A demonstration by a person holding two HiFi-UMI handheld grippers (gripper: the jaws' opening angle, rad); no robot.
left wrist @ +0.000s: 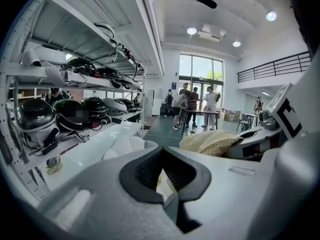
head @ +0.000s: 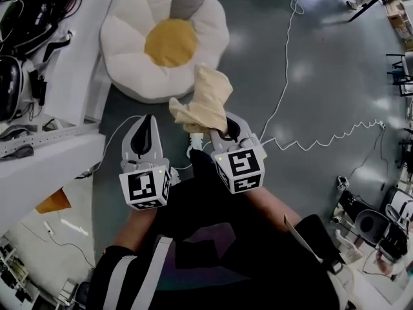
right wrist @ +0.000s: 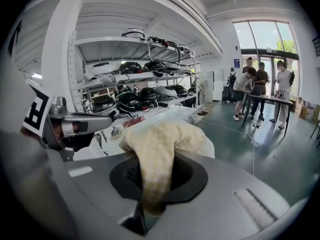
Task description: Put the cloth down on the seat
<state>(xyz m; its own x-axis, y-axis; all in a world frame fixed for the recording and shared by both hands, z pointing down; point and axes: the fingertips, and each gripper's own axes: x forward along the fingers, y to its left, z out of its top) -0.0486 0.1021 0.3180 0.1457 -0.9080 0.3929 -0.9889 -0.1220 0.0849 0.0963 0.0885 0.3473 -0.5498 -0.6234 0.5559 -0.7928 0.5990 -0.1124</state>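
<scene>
Head view: right tongs (head: 220, 128) are clamped on a pale yellow cloth (head: 205, 99), which bunches up past their tips. Left tongs (head: 147, 119), just beside the right pair, are drawn narrow with nothing gripped. A flower-shaped seat cushion (head: 126, 41) lies on the floor (head: 322, 76) ahead of both tongs; the cloth is not yet laid on it.

right gripper (right wrist: 156, 186): jaws pinching cloth (right wrist: 162, 139) | cloth: pale yellow, faintly checked it seems, bunched over jaws | ahead-left: left gripper (right wrist: 70, 126)
</scene>
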